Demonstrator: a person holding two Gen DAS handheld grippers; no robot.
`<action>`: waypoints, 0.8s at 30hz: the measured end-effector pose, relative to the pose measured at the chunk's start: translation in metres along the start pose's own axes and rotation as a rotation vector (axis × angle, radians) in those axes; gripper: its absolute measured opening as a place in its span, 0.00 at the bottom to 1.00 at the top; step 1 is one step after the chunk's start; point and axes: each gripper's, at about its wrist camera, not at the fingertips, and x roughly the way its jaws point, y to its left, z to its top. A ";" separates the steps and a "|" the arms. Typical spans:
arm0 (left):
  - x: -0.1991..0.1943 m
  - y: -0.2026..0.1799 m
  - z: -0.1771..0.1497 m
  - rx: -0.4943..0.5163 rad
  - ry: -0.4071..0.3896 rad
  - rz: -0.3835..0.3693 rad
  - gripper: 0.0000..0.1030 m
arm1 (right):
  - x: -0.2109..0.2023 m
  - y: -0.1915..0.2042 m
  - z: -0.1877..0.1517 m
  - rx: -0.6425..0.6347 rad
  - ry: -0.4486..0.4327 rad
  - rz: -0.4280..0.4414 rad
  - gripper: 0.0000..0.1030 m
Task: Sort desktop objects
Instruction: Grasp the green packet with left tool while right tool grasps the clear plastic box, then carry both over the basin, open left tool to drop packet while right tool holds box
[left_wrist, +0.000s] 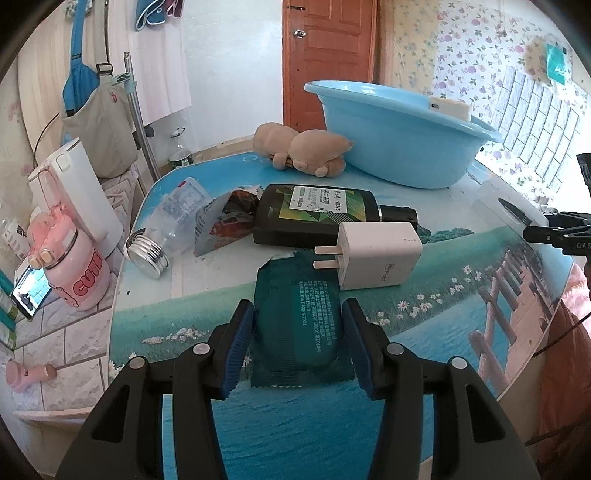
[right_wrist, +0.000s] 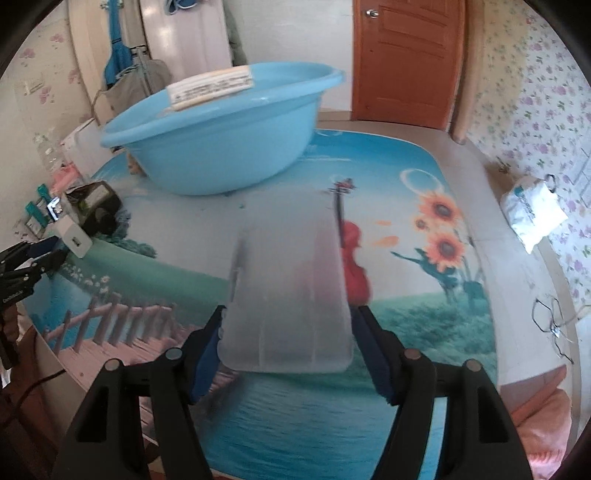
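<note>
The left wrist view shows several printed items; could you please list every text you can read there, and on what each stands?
"CUTE", last letter partly cut off: pink cup.
"2021", ending a code line: green packet; its remaining print is too small to read.
"DAS": right gripper, partly cut off.
Label on black bottle: too blurred.
Logo on white charger: too faint.

Teal packet (left_wrist: 299, 325); blue basin (left_wrist: 399, 147); white charger (left_wrist: 376, 254); black bottle (left_wrist: 317, 214).

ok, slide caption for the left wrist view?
Left gripper open around a green packet on the table, white charger beyond.
</note>
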 end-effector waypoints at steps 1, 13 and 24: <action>0.000 0.000 0.000 0.000 -0.002 0.001 0.46 | 0.001 0.000 0.001 0.008 -0.002 -0.006 0.73; 0.005 0.002 0.004 0.000 -0.022 -0.006 0.44 | 0.017 0.013 0.014 0.021 -0.020 -0.066 0.83; -0.012 0.008 0.007 -0.043 -0.053 -0.002 0.44 | 0.003 0.008 0.015 0.060 -0.055 -0.025 0.59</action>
